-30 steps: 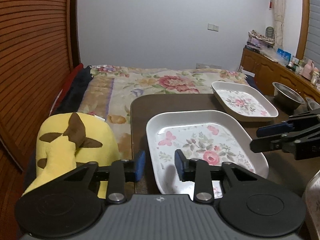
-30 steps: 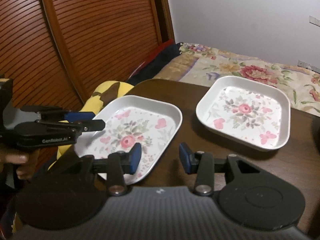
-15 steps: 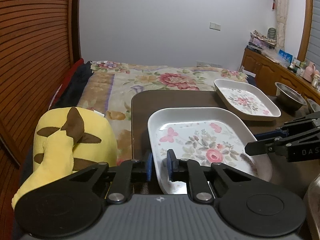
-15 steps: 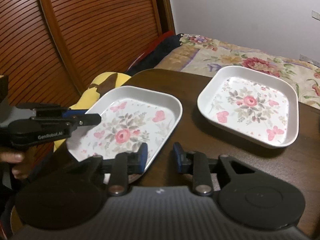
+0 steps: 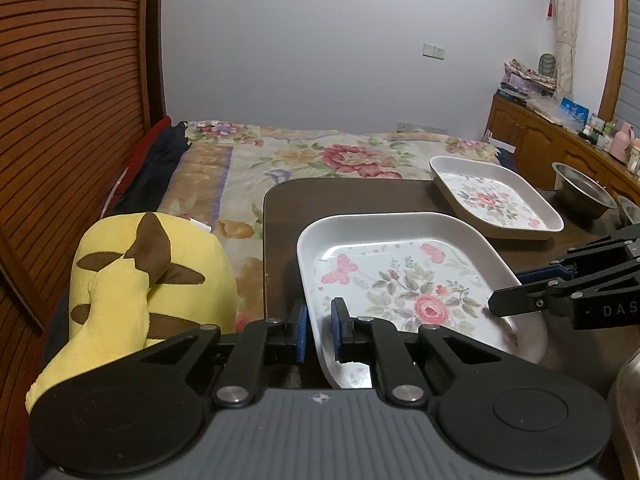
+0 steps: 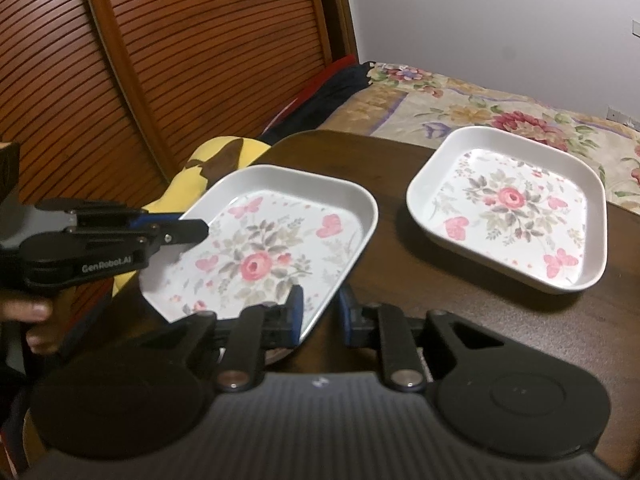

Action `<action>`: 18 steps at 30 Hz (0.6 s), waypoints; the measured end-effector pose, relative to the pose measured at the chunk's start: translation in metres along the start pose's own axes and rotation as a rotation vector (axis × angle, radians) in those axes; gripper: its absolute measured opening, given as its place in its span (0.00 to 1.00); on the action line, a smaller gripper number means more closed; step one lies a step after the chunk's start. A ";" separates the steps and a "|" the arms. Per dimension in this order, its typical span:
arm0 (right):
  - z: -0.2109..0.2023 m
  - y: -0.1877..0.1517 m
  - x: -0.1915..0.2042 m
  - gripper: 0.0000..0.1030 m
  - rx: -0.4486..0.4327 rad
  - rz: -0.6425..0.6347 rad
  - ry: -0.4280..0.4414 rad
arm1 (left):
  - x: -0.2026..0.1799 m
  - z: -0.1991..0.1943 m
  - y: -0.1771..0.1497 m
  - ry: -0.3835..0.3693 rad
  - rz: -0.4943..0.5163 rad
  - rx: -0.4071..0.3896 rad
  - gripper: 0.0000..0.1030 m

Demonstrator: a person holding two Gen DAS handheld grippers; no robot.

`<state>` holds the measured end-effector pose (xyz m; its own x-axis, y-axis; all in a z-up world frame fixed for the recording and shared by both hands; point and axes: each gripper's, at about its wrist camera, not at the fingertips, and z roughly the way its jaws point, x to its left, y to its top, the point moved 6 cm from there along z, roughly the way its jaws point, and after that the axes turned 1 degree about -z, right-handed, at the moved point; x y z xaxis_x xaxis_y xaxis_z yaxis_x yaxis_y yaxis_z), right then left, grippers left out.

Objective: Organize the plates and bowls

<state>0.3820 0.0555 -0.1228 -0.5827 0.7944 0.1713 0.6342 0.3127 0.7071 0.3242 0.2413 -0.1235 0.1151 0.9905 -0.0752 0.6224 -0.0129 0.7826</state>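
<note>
The bed fills the far side of the room, and a dark table stands against it with a yellow plush off its left edge. On the table lie 2 floral plates: the near plate at the left corner and the far plate well apart from it, with a steel bowl beyond. The left gripper has just been closing, and its blue pads now clamp the near plate's left rim. The right gripper has likewise just been closing, and it is now clamped on the same plate's opposite rim. A hand shows behind the left gripper in the right wrist view. The step in hand seems to be a 2-sided lift of the near plate, probably to stack it on the far plate. To do it well, both grips should stay firm and rise together so the plate stays level. It should travel high enough to clear the far plate's rim. Its corners should line up with the far plate's before it goes down, and neither claw should open until it sits flat.
</note>
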 end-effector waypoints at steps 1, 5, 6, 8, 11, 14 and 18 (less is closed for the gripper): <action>0.000 0.000 0.000 0.19 0.001 -0.002 -0.001 | 0.000 0.000 0.000 0.002 0.000 0.002 0.13; 0.000 0.000 0.000 0.19 0.003 -0.001 0.003 | -0.001 -0.002 0.001 0.005 -0.007 0.016 0.13; 0.000 -0.001 0.000 0.19 0.004 0.002 0.003 | -0.001 -0.002 0.001 0.005 -0.009 0.020 0.13; 0.000 -0.001 0.000 0.19 0.007 0.006 0.007 | -0.001 -0.003 0.001 0.007 -0.007 0.021 0.13; -0.001 0.000 0.000 0.19 0.008 0.007 0.009 | -0.002 -0.005 0.001 0.006 -0.010 0.023 0.13; -0.005 0.001 0.001 0.19 0.003 0.007 0.010 | -0.003 -0.008 0.002 0.006 -0.007 0.019 0.13; -0.014 0.003 0.001 0.19 -0.013 0.007 0.009 | -0.007 -0.017 0.005 0.001 -0.002 0.004 0.13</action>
<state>0.3765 0.0497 -0.1114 -0.5833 0.7915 0.1824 0.6315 0.3006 0.7147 0.3128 0.2364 -0.1086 0.1132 0.9907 -0.0760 0.6257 -0.0116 0.7800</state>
